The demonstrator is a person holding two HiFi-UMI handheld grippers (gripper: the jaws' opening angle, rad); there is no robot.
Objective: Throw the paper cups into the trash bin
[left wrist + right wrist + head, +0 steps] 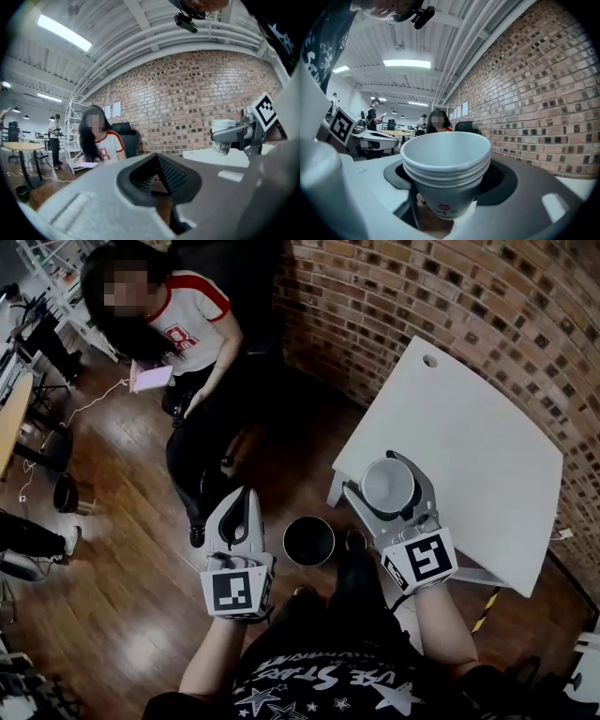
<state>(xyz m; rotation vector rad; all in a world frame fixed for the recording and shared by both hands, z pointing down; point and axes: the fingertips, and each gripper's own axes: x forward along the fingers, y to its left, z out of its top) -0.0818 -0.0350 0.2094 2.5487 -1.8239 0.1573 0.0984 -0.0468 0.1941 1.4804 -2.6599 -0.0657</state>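
The room has a dark wood floor and a red brick wall on the right side, w/ a white table standing near this wall. Further in the room a person in a white shirt w/ red trim sits on a black chair and has a flat pink thing on the lap.

I hold 2 grippers in front of my body. My right gripper is clamped on a stack of nested paper cups. In the right gripper view the black pads press on the 2 sides of the stack, a bit under the rims. The cups are upright, mouth up, and the top one looks empty inside. I see several rims one in another, but the exact no. I cannot tell. In the head view the stack is in the air over the near left corner of the table, not touching it.

The trash bin is black and round, w/ open top. It stands on the floor just beside the table, btw. my 2 grippers in the head view, lower and to the left of the cups.

My left gripper is closed w/ nothing inside. In the left gripper view its ribbed pads meet each other. It is over the floor, left of the bin, and apart from it.
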